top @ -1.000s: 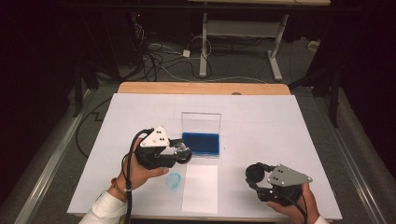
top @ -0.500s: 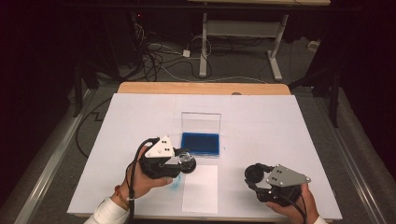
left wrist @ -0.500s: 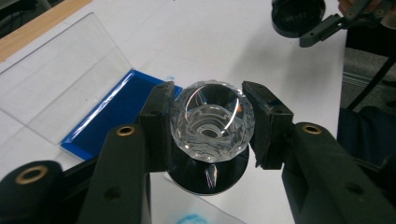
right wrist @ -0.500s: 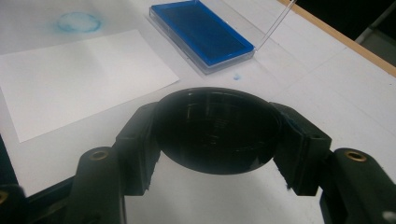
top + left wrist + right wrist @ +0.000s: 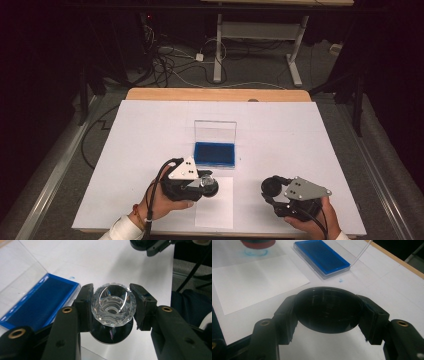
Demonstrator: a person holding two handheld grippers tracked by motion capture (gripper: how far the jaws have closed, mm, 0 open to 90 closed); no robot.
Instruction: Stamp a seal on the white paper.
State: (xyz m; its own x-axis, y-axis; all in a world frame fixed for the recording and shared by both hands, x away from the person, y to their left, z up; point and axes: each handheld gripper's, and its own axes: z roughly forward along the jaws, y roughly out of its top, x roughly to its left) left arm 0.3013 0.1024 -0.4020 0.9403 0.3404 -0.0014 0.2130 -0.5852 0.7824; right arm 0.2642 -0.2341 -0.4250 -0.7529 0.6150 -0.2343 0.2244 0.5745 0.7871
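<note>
Left fingers (image 5: 111,307) clench the crystal-knob stamp (image 5: 113,305); right fingers (image 5: 329,315) clench its black cap (image 5: 327,310); tilting smears ink toward 12 o'clock

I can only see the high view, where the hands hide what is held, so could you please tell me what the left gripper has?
Observer: The left gripper is shut on a stamp's clear faceted knob.
Operator: Thank you. And the right gripper?
Observer: The right gripper is shut on a black domed cap.
Operator: Is there any ink off the pad?
Observer: Yes, the right gripper view shows a blue ring mark on the table cover, just beyond the paper sheet.
</note>
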